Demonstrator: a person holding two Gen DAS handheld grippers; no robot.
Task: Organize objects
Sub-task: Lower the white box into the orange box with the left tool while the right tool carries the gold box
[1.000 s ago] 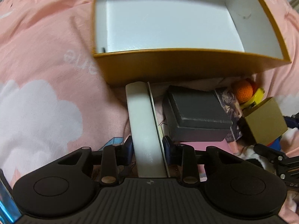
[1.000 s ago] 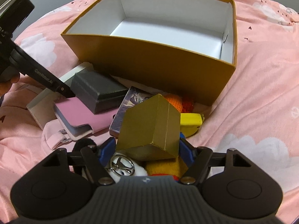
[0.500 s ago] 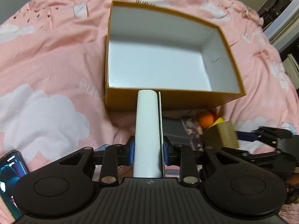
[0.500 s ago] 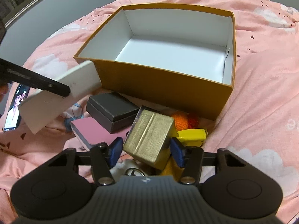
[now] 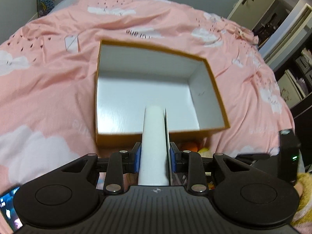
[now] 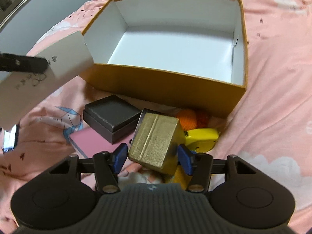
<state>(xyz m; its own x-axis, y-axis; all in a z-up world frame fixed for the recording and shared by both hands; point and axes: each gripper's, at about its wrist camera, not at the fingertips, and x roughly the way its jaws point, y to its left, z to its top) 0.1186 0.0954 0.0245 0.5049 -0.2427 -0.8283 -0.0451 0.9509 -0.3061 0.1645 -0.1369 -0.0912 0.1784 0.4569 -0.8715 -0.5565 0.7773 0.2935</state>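
My left gripper [image 5: 155,153] is shut on a flat white box [image 5: 154,142], held edge-up in the air with its far end over the near wall of an open orange box [image 5: 154,136] with a white inside. The white box also shows in the right wrist view [image 6: 46,72], left of the orange box [image 6: 165,85]. My right gripper [image 6: 152,156] is shut on a small gold box [image 6: 154,138], lifted a little above the bed in front of the orange box.
On the pink cloud-print bedding [image 6: 273,97] lie a dark grey box [image 6: 111,117], a pink case [image 6: 89,142], an orange knitted ball [image 6: 188,118] and a yellow toy [image 6: 200,138]. A phone [image 5: 7,206] lies at the near left.
My left gripper has lifted the white box off the bed and moved it over the orange box's near wall. My right gripper has raised the gold box slightly and tilted it.
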